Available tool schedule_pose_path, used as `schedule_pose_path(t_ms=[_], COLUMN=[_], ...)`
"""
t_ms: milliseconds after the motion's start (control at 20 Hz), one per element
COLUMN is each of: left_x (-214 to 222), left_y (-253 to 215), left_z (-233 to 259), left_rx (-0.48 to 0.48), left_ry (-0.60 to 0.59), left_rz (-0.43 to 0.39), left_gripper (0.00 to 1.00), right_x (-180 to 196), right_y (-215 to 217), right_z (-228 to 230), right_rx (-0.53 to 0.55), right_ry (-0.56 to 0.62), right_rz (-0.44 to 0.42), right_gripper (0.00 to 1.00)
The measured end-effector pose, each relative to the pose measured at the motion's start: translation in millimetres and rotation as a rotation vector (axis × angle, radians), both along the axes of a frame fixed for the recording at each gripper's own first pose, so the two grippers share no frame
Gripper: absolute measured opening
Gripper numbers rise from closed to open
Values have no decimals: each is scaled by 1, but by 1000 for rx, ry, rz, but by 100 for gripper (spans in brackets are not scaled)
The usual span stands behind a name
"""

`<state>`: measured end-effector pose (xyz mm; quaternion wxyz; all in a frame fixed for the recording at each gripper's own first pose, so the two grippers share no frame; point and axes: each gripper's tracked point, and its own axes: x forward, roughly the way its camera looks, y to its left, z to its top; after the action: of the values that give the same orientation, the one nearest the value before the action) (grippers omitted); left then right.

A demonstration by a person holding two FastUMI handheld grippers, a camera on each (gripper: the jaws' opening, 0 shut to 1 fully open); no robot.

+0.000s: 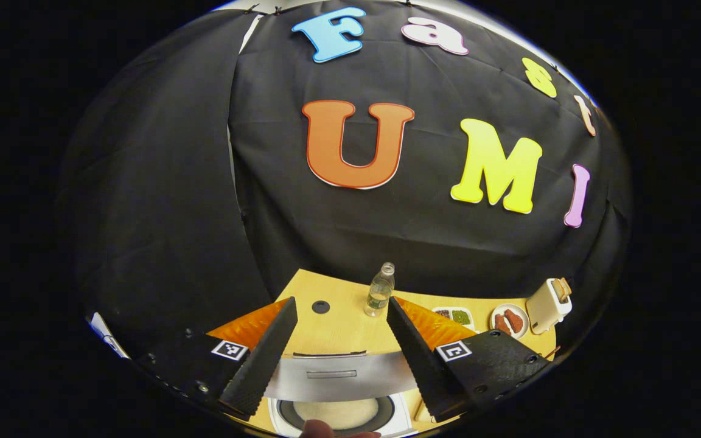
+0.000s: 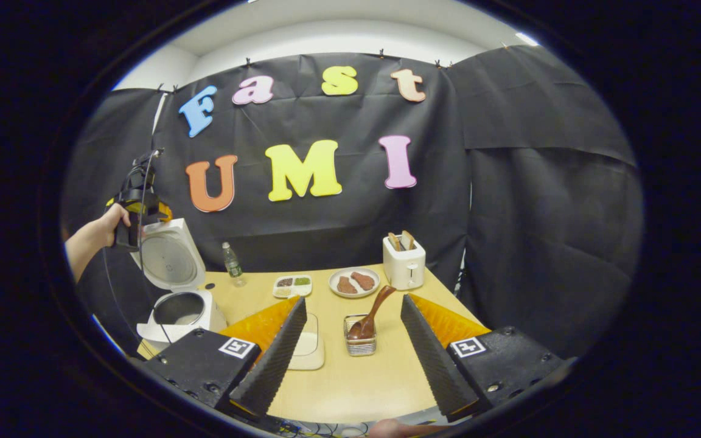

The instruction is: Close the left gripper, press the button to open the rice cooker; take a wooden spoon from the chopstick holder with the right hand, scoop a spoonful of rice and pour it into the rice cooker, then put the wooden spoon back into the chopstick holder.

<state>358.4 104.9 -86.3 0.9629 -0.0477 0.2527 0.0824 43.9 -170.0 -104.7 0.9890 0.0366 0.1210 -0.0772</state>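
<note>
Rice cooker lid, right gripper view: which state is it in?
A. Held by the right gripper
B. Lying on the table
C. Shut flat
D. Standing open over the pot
D: the rice cooker has its lid tilted up behind the exposed inner pot.

Water bottle (image 2: pixel 232 263), toaster (image 2: pixel 404 263), plate (image 2: pixel 354 282) of perhaps meat, compartment tray (image 2: pixel 292 285) on table (image 2: pixel 356 377).
</note>
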Motion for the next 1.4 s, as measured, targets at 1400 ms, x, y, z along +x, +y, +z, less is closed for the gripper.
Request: schedule_pose_path(t_ms=[1400], left_x=[-168], left_y=[-58], left_z=[-174], left_rx=[33], left_ry=[280], left_rz=[-49], left_gripper=[98], right_x=[-23], right_y=[-21], right_z=[-33], right_rx=[149], right_ry=[23], right_rz=[-23], right_gripper=[100])
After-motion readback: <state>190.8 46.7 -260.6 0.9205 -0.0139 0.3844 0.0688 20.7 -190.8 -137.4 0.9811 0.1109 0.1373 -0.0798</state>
